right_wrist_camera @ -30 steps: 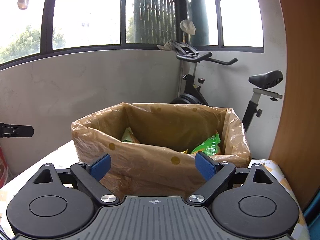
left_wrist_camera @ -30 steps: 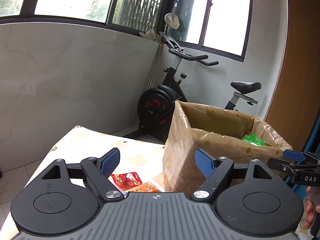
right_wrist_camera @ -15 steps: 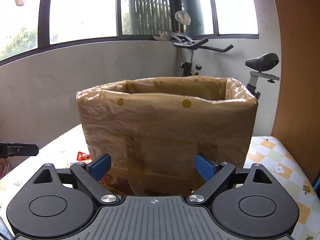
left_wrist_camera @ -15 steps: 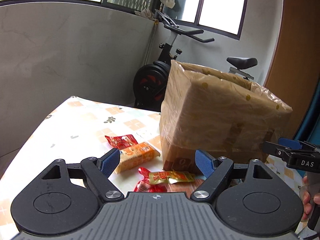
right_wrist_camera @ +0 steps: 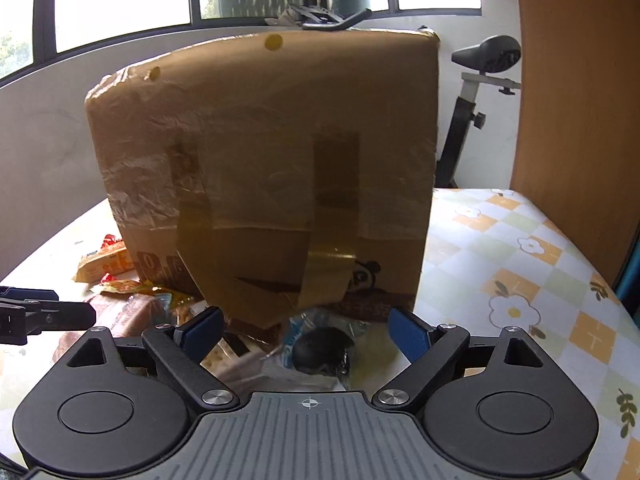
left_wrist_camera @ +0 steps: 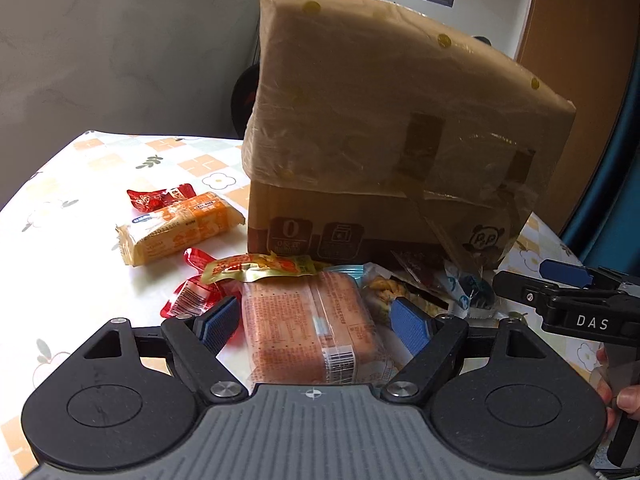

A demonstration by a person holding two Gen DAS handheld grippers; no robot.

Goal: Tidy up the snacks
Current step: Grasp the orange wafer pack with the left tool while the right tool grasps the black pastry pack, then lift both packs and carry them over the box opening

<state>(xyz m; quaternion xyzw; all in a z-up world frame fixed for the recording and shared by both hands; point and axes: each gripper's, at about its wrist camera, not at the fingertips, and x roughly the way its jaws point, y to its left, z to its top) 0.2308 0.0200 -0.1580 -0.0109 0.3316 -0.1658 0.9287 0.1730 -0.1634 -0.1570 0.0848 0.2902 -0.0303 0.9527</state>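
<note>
My left gripper [left_wrist_camera: 310, 326] has its fingers spread either side of the pink wrapped snack [left_wrist_camera: 310, 328], not yet pressing. My right gripper [right_wrist_camera: 300, 330], its jaws just narrowing but apart, straddles a clear packet [right_wrist_camera: 316, 350] by the lined box [right_wrist_camera: 272, 168]. I should settle lower and centre each pack before squeezing, gripping wrappers squarely.

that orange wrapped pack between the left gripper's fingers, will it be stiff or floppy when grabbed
The orange pack looks blocky, so probably fairly stiff. Its glossy film wrapper may slip or crinkle. It may be crushable, so a gentle squeeze from the left gripper seems wise.
</note>
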